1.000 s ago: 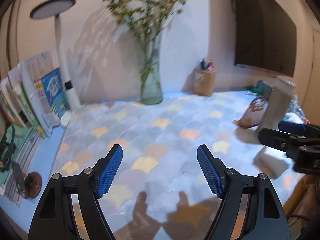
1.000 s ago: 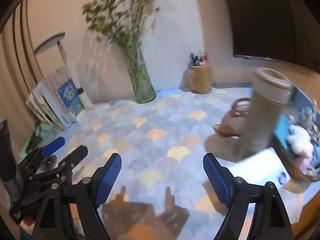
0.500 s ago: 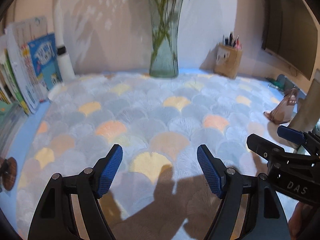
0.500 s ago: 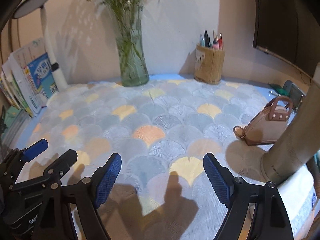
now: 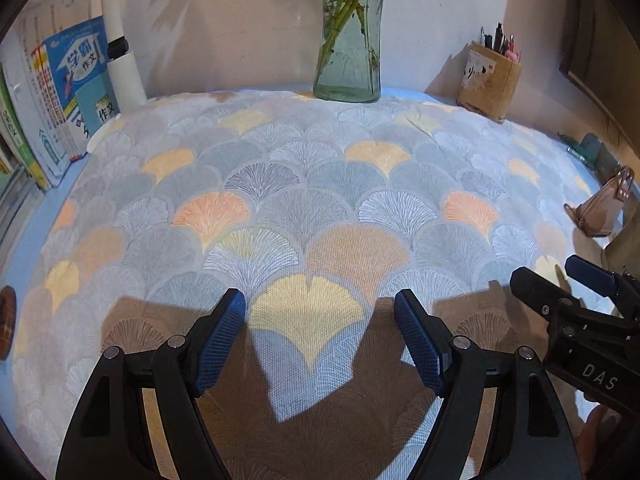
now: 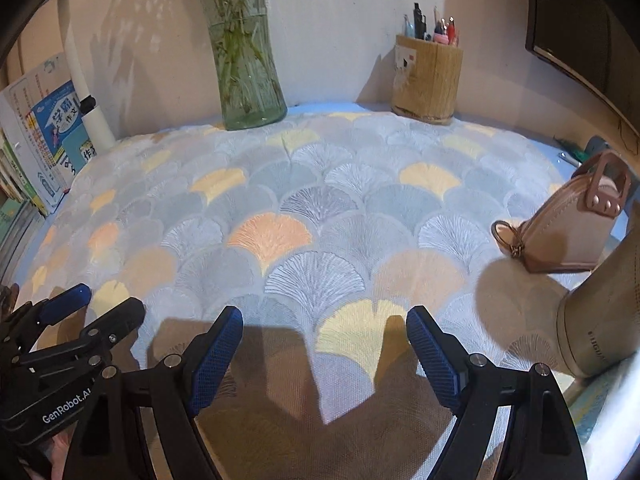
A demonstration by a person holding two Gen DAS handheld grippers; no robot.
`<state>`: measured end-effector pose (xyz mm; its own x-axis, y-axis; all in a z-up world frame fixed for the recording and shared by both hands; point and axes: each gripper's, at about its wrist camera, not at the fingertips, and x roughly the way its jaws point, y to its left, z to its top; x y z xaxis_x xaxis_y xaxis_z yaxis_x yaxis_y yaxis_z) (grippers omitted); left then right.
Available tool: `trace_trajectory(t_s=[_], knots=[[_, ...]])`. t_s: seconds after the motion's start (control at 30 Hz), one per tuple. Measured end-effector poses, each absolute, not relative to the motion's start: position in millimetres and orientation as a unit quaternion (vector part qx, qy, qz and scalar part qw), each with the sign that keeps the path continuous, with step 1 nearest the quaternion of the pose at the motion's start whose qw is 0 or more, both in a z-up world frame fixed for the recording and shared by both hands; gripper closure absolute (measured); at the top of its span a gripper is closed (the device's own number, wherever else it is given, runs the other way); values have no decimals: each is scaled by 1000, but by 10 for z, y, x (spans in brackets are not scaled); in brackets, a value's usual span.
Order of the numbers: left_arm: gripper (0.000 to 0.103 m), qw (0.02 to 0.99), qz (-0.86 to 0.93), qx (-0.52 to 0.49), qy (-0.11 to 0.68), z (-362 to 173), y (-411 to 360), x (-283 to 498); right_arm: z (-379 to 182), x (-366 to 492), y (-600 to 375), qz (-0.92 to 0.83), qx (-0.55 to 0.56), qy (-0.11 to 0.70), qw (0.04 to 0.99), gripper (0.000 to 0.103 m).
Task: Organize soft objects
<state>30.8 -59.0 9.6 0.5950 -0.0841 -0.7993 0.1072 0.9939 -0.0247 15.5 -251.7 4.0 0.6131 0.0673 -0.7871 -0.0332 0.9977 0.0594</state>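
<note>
A: Soft objects — the only one I could find was the patterned cloth (image 5: 320, 184), a fan-scale spread in grey, yellow and orange that covered nearly the whole desk top, lying flat under both tools.

B: And at the far left?

A: A row of books (image 5: 68, 92) stood leaning against the wall at the cloth's left edge, with the white lamp stem (image 5: 120, 56) just beside them.

B: The left gripper?

A: The left gripper (image 5: 320, 336) hung tilted down over the near part of the cloth, its jaws spread wide with nothing between them but the yellow fan print. I could not tell whether the blue pads (image 5: 218, 344) touched the fabric; its shadow lay right under it.

B: Behind it?

A: A glass vase (image 5: 348, 48) with green stems stood at the back by the wall, on the far edge of the cloth. Right of that, a wooden pen holder (image 6: 428, 80) full of pens.

B: And the right gripper?

A: The right gripper (image 6: 324, 344) was close beside the left one — also spread apart, gripping nothing, over the cloth's near edge.

B: Anything crowding it?

A: At its right a tall beige bottle (image 6: 600, 320) stood on the cloth, and just behind that a small pink purse (image 6: 568, 232) with a ring. A dark screen (image 6: 580, 20) hung on the wall at the far right.
</note>
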Motion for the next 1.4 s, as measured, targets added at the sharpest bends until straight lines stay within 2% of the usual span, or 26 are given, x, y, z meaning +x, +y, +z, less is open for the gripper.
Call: trace_trajectory(t_s=[0.1,0.17,0.23,0.33,0.43,0.53,1.4], knots=[[23,891,-53,22,450,81,-610,322,8,160,-2545,37,30,446,894,20],[14,889,-54,22,454,66,-611,347,-28,176,-2563,38,34,455,889,19],[10,887,-48,21,459,49,-606,373,-30,166,-2550,40,31,455,889,11],[0,882,-33,11,470,17,-560,424,-48,171,-2560,39,34,458,887,10],[0,882,-32,10,470,10,-558,425,-57,171,-2570,41,38,460,886,3],[0,882,-33,9,471,10,-557,424,-63,180,-2574,43,41,463,884,0],[0,881,-42,9,471,8,-555,421,-67,174,-2574,37,30,467,883,0]])
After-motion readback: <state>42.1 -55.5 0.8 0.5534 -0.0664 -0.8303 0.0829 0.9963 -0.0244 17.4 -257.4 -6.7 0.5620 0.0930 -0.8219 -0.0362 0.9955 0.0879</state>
